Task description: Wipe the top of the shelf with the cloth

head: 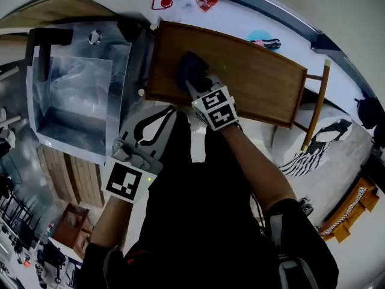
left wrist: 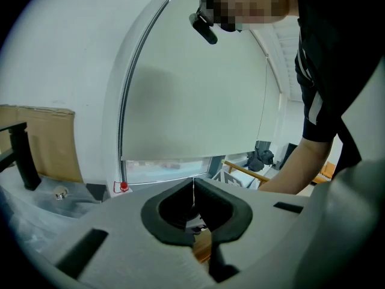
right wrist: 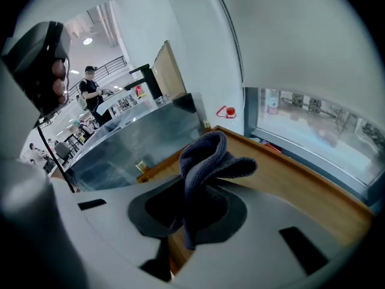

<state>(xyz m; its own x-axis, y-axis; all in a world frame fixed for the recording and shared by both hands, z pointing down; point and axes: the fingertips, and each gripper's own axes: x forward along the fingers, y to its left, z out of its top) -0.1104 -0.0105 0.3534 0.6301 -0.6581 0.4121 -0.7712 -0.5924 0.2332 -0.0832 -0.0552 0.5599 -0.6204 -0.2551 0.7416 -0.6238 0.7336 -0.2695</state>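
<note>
The brown wooden shelf top (head: 258, 77) runs across the upper middle of the head view. A dark blue-grey cloth (head: 191, 68) rests on its left part, with my right gripper (head: 194, 83) shut on it. In the right gripper view the cloth (right wrist: 207, 161) bunches up from between the jaws over the shelf top (right wrist: 301, 185). My left gripper (head: 167, 114) hangs below the shelf's front edge, jaws shut with nothing between them; the left gripper view shows the left gripper (left wrist: 194, 191) pointing toward a white wall.
A steel sink unit (head: 78, 95) wrapped in clear plastic stands left of the shelf. The windowsill (head: 228, 17) behind holds small red and blue items. A wooden rail (head: 316, 104) and a striped rug (head: 313, 155) lie right of the shelf.
</note>
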